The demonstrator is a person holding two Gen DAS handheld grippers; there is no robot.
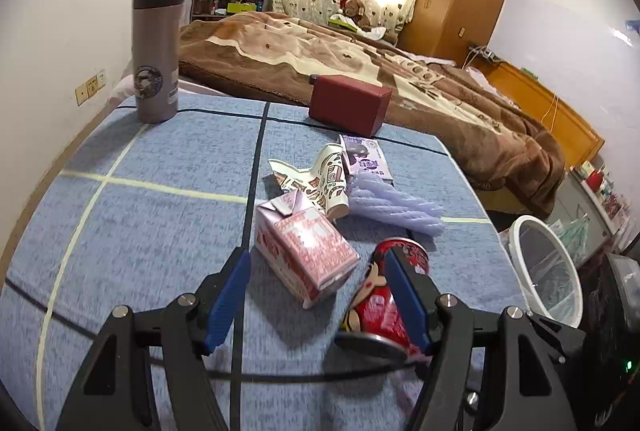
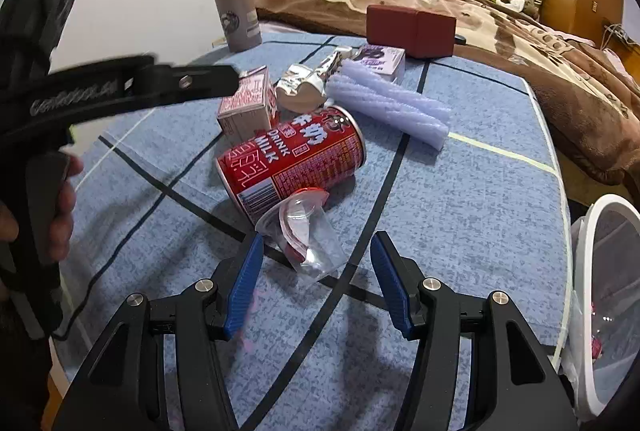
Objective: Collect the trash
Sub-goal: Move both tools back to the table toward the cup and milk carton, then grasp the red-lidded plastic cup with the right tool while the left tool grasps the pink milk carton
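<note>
Trash lies heaped near the middle of the blue-clothed counter [image 1: 120, 159], close to the edge where a white-rimmed bin [image 1: 548, 267] with a clear liner waits, presumably so each piece needs only a short carry. Largest in the heap is the pale ribbed foam roll [image 2: 392, 107], lying flat beyond the rest. Next is the pink carton [image 1: 304, 251], on its side, and just beside it the red milk can [image 2: 292, 159], also tipped over. A crumpled paper cup [image 1: 332, 183] leans on the carton. Smallest is the clear plastic cup [image 2: 308, 235], resting against the can's near end.

The left gripper [image 1: 316, 295] stands released, its jaws apart with the can's side against the right pad and the carton ahead in the gap; nothing is pinched. The right gripper [image 2: 316, 283] is likewise spread wide, the plastic cup just ahead of its fingers, apparently lined up for a grasp.
</note>
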